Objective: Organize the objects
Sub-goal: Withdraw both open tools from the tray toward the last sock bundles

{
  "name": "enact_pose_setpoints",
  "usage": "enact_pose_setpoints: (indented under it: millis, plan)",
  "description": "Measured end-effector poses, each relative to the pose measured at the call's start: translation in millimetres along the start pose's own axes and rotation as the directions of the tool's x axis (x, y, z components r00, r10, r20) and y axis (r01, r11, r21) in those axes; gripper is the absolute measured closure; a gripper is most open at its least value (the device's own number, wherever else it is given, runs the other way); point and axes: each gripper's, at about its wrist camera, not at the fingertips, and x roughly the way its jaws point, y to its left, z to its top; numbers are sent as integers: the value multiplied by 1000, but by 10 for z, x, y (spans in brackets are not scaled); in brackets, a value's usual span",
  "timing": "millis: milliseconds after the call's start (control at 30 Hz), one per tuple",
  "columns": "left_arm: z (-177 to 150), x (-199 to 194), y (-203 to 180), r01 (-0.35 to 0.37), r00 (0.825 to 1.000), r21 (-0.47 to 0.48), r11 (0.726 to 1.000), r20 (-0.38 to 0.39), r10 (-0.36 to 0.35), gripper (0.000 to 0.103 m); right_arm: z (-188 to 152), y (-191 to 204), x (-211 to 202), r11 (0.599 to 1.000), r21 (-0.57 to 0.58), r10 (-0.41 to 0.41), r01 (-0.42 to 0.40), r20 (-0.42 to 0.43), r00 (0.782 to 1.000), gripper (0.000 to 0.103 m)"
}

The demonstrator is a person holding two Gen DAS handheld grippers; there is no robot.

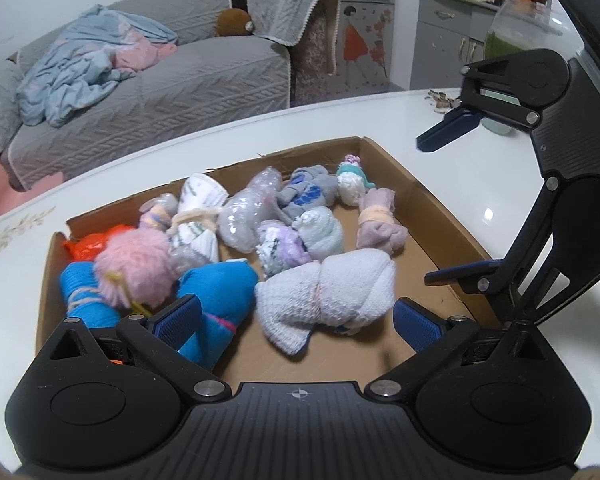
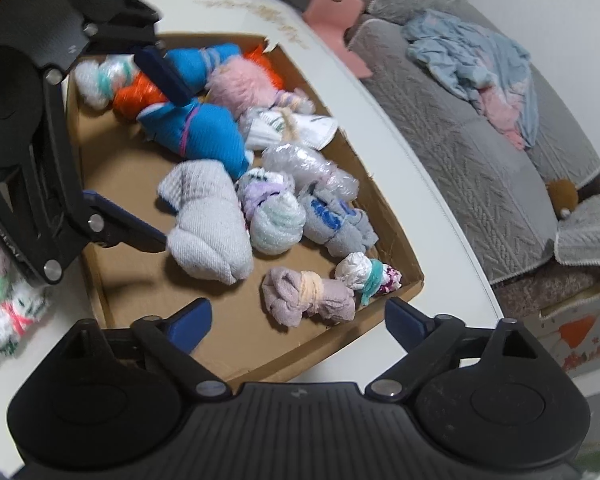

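A shallow cardboard tray point(image 1: 432, 200) point(image 2: 112, 308) on a white table holds several rolled, tied bundles of socks and plastic bags. A white knitted bundle point(image 1: 328, 292) point(image 2: 208, 220) lies near the tray's front, beside a blue one point(image 1: 220, 300) point(image 2: 204, 132). My left gripper point(image 1: 298, 320) point(image 2: 168, 164) is open over them, with its pads clear of the white bundle. A mauve bundle tied with peach yarn point(image 2: 308, 296) point(image 1: 380, 220) lies near the tray's corner. My right gripper point(image 2: 298, 318) point(image 1: 436, 210) stands open just short of it, with nothing between its fingers.
More white, green and pink bundles point(image 2: 4, 308) lie on the table outside the tray. A glass jar with green contents point(image 1: 512, 36) stands at the table's far side. Beyond the table edge are a grey sofa point(image 1: 172, 92) with a blue blanket and a pink stool point(image 2: 336, 20).
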Motion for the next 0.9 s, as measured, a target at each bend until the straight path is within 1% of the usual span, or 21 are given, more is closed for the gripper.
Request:
enact_pose_setpoints:
  millis: [167, 367, 600, 667, 733, 800, 900]
  plan:
    - [-80, -174, 44, -7, 1000, -23, 1000, 22, 7, 1, -22, 21, -102, 994, 100, -40, 38, 21, 999, 7]
    - [-217, -385, 142, -13, 999, -62, 998, 48, 16, 1, -127, 94, -264, 978, 199, -82, 71, 51, 995, 6]
    - [-382, -588, 265, -39, 996, -121, 992, 69, 48, 1, -222, 195, -416, 943, 316, -134, 100, 87, 987, 6]
    - [-443, -656, 287, -50, 995, -136, 989, 80, 61, 1, -251, 233, -467, 927, 357, -156, 112, 97, 983, 6]
    - [-514, -710, 273, -53, 994, -138, 989, 90, 66, 1, -293, 271, -523, 906, 410, -167, 107, 113, 979, 5]
    - [-610, -771, 243, -59, 992, -134, 989, 104, 73, 1, -333, 328, -578, 881, 458, -191, 116, 121, 974, 2]
    - [-766, -854, 183, -68, 988, -125, 990, 129, 84, 1, -410, 427, -674, 841, 535, -195, 85, 153, 969, 1]
